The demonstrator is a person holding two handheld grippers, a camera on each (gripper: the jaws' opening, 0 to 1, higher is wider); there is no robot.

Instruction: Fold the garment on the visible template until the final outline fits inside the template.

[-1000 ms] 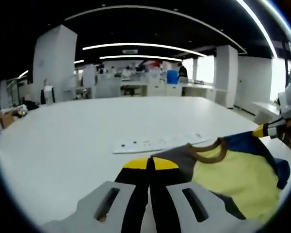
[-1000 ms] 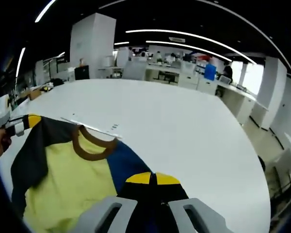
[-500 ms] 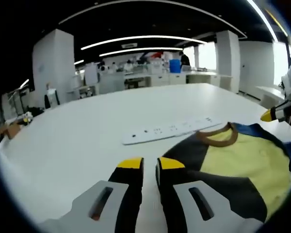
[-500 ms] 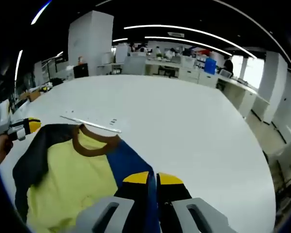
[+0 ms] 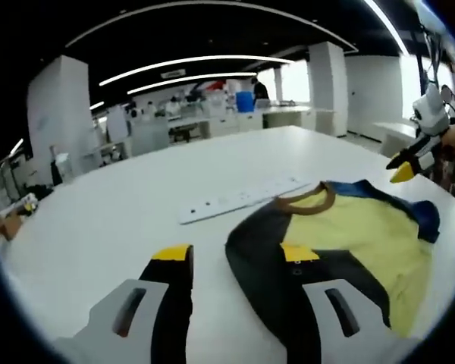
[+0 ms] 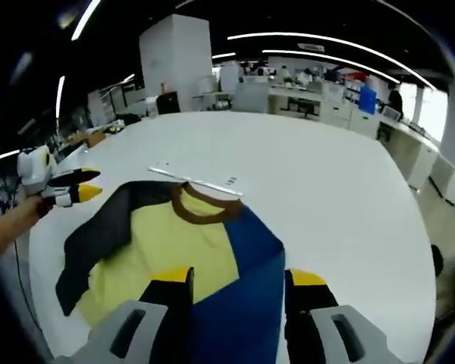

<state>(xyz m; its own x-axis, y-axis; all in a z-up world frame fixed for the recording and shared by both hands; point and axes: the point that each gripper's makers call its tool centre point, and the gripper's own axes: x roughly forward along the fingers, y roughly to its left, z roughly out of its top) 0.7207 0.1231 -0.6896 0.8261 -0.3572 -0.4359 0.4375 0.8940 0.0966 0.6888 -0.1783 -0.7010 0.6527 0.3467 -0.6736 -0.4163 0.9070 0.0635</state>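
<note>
The shirt [image 5: 349, 250] lies flat on the white worktop [image 5: 121, 220], collar [image 5: 307, 205] toward the far side, just short of a white strip [image 5: 239, 199] that lies across the worktop beyond it. I cannot make out any template outline under the cloth.

In the left gripper view the left tongs [image 5: 235, 262] stand wide open and empty, low over the shirt's dark sleeve edge: one jaw over bare worktop, the other over the dark cloth. The other tongs show at 2 o'clock, above the far shoulder.

In the right gripper view the right tongs [image 6: 239, 277] are likewise open and hold nothing, with the blue panel [image 6: 243, 303] running between the jaws at 6 o'clock. The left tongs appear at 9 o'clock, near the dark sleeve [image 6: 98, 243].

The shirt looks spread and not yet folded, so the step in hand is probably the first grip for a side fold. To do it well:

- Bring each pair of tongs down onto a sleeve edge or shoulder seam, not mid-panel, so one layer lifts cleanly.
- Close fully before lifting; a weak pinch will likely let the cloth slip.
- Carry the edge low and level toward the shirt's midline, keeping the collar straight.
- Keep the whole shirt on the worktop and in sight.
</note>
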